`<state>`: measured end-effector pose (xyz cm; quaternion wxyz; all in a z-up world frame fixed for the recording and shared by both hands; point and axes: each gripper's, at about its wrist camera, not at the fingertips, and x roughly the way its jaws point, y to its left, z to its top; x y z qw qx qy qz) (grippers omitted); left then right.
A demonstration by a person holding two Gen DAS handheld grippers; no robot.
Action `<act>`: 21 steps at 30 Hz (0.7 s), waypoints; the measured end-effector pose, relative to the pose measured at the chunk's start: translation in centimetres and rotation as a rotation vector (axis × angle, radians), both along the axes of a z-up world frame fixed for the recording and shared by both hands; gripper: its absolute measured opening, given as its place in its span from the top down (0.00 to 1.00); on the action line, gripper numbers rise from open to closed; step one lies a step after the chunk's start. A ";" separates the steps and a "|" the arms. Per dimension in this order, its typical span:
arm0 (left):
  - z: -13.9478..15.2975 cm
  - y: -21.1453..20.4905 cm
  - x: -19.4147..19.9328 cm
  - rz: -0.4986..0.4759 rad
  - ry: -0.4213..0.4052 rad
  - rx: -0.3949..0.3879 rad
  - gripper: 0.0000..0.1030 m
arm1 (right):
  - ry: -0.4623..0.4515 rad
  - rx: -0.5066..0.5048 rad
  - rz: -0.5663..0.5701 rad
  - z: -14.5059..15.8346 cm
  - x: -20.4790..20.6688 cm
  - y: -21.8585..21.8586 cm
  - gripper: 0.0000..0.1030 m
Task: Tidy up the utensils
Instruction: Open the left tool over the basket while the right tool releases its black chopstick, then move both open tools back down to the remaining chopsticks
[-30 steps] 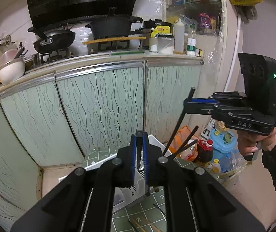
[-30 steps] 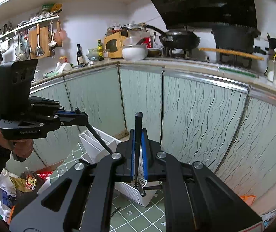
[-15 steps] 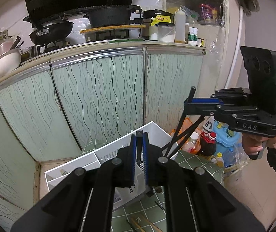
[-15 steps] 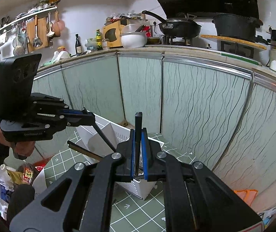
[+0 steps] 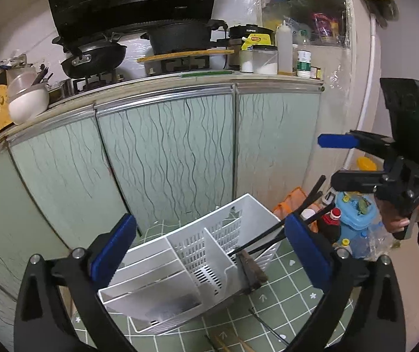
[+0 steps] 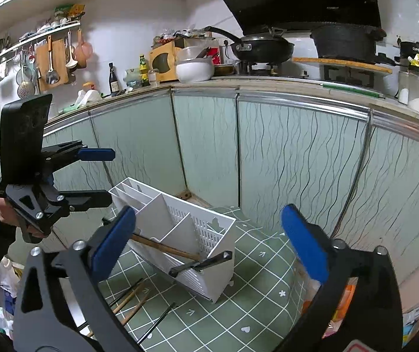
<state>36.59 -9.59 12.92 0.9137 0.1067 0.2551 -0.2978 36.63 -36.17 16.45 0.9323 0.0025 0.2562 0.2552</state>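
Observation:
A white slotted utensil caddy (image 5: 209, 252) (image 6: 186, 234) stands on the green tiled floor mat. Black chopsticks (image 5: 271, 236) and a brown wooden-handled utensil (image 5: 253, 267) lean in its right end compartment; in the right wrist view the wooden handle (image 6: 165, 248) and a black handle (image 6: 200, 264) rest there. My left gripper (image 5: 212, 252) is open and empty above the caddy. My right gripper (image 6: 209, 243) is open and empty above it too, and also shows at the right of the left wrist view (image 5: 331, 160). Loose chopsticks (image 6: 133, 299) lie on the mat.
Green cabinet doors (image 5: 165, 158) stand close behind the caddy. Bottles and bags (image 5: 347, 220) crowd the floor to its right. The counter (image 6: 268, 79) above holds a wok, pots and jars. More chopsticks (image 5: 232, 343) lie on the mat at the front.
Both grippers have opened. The black chopsticks that the right gripper held now lean in the caddy's end compartment. Both views have tilted down toward the caddy.

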 end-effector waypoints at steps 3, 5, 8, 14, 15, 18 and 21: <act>0.1 0.2 0.0 0.005 0.005 -0.002 0.04 | 0.007 -0.017 -0.001 0.1 -0.1 0.1 0.07; 0.2 0.2 -0.1 0.005 0.006 -0.001 0.04 | 0.005 -0.030 0.000 0.2 -0.3 0.3 0.07; 0.1 0.3 -0.3 0.007 0.001 -0.001 0.04 | 0.003 -0.037 0.005 0.3 -0.6 0.4 0.07; 0.4 0.8 -1.4 0.011 -0.012 -0.016 0.04 | 0.006 -0.048 0.004 0.2 -1.4 0.7 0.07; 0.4 1.0 -1.7 0.014 -0.018 -0.014 0.04 | 0.007 -0.050 0.003 0.2 -1.5 0.7 0.07; 0.6 1.2 -2.4 0.023 -0.030 -0.013 0.04 | 0.005 -0.063 -0.004 0.2 -2.3 0.9 0.07; 0.9 1.5 -3.3 0.041 -0.040 -0.017 0.04 | 0.010 -0.062 -0.019 0.2 -3.1 0.8 0.07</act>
